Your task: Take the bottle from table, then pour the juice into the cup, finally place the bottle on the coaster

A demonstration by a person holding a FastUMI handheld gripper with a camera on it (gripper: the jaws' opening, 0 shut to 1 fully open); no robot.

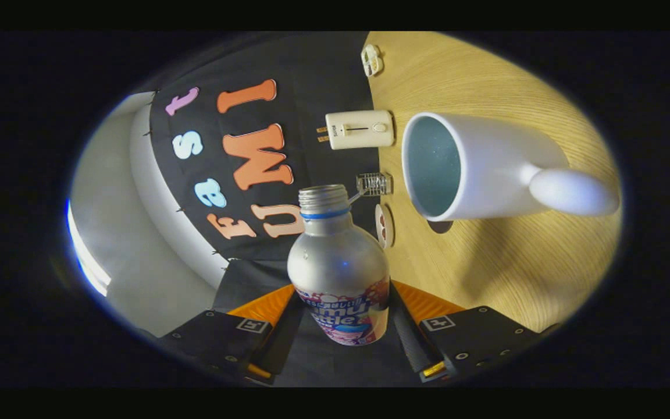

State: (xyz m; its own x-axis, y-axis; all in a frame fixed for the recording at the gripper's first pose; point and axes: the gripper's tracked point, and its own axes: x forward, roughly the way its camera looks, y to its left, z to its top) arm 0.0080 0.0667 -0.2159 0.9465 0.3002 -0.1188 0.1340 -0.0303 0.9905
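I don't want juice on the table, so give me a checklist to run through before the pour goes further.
1. Grip: gripper fingers press both sides of the silver metal bottle with the printed label: ok.
2. Cap: bottle's threaded mouth is open: ok.
3. White ceramic mug with a handle: stands on the wooden table, opening unobstructed: ok.
4. Bottle mouth over the mug: it sits beside the rim, not above it: not ok.
5. Juice level in the bottle: cannot tell.
6. Small round coaster beyond the bottle free: cannot tell.

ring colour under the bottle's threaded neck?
Blue, on the bottle held between the gripper fingers; clearest in the gripper view.
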